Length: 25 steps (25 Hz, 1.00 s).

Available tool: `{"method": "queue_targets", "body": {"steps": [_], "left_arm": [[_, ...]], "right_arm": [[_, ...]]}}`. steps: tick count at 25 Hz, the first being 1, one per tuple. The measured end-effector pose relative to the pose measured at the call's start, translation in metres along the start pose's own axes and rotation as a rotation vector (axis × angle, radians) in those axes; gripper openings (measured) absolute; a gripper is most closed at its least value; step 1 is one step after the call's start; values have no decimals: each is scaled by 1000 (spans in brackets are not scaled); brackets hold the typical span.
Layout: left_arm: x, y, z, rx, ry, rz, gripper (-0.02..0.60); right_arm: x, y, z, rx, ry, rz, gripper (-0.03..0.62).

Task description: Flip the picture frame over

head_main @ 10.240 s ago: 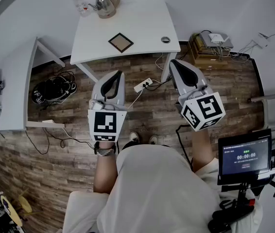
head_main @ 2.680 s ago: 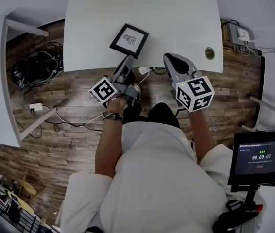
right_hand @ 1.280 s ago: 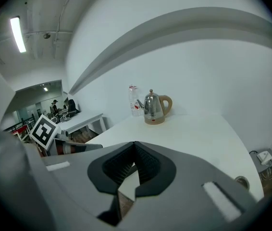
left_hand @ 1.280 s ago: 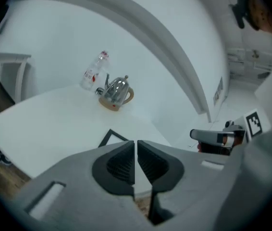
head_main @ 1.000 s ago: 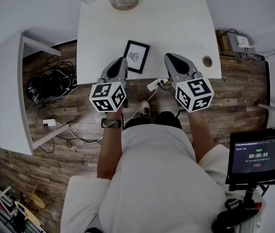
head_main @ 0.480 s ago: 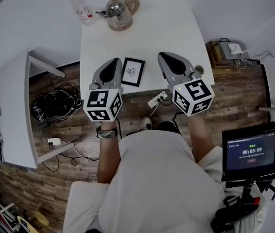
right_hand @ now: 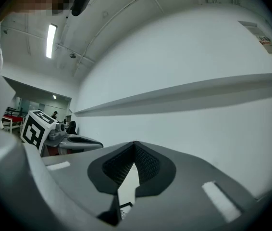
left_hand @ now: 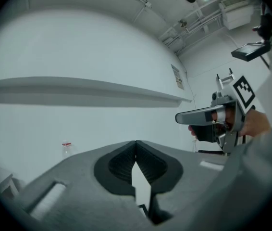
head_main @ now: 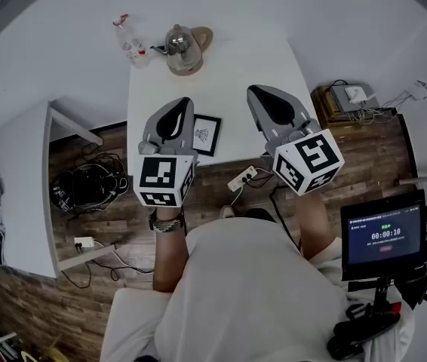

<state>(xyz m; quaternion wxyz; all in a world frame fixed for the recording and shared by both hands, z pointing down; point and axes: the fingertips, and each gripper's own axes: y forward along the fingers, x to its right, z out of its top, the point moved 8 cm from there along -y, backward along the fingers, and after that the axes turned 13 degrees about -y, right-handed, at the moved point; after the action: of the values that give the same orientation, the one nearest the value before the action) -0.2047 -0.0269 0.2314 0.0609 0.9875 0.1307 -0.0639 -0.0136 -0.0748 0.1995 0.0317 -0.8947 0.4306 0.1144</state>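
Note:
The black picture frame (head_main: 207, 133) lies flat near the front edge of the white table (head_main: 228, 59), with its drawing facing up. My left gripper (head_main: 179, 102) hovers above the frame's left side, jaws shut and empty. My right gripper (head_main: 257, 90) hangs to the frame's right, also shut and holding nothing. In the left gripper view the jaws (left_hand: 136, 142) meet at their tips against the white wall, and the right gripper's body shows on the right. In the right gripper view the jaws (right_hand: 135, 143) meet likewise, and a corner of the frame (right_hand: 125, 207) shows below them.
A kettle (head_main: 182, 48) and a small bottle (head_main: 129, 44) stand at the table's far end. A second white table (head_main: 17, 179) is on the left, with cables (head_main: 85, 183) and a power strip (head_main: 242, 177) on the floor. A screen (head_main: 383, 234) stands at the right.
Both grippers have risen from the table's front edge and now point level. The frame, brown back up in the earliest frame, lies drawing side up and has not moved in the last second.

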Motion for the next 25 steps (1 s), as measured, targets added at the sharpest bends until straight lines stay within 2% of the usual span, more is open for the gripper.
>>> {"method": "queue_targets", "body": {"steps": [9, 25], "left_arm": [[8, -5, 18, 27, 61, -27, 5], [21, -3, 2, -17, 70, -39, 3]], "right_arm": [[-8, 1, 16, 4, -43, 11, 2], [-5, -5, 6, -6, -19, 14, 2]]}}
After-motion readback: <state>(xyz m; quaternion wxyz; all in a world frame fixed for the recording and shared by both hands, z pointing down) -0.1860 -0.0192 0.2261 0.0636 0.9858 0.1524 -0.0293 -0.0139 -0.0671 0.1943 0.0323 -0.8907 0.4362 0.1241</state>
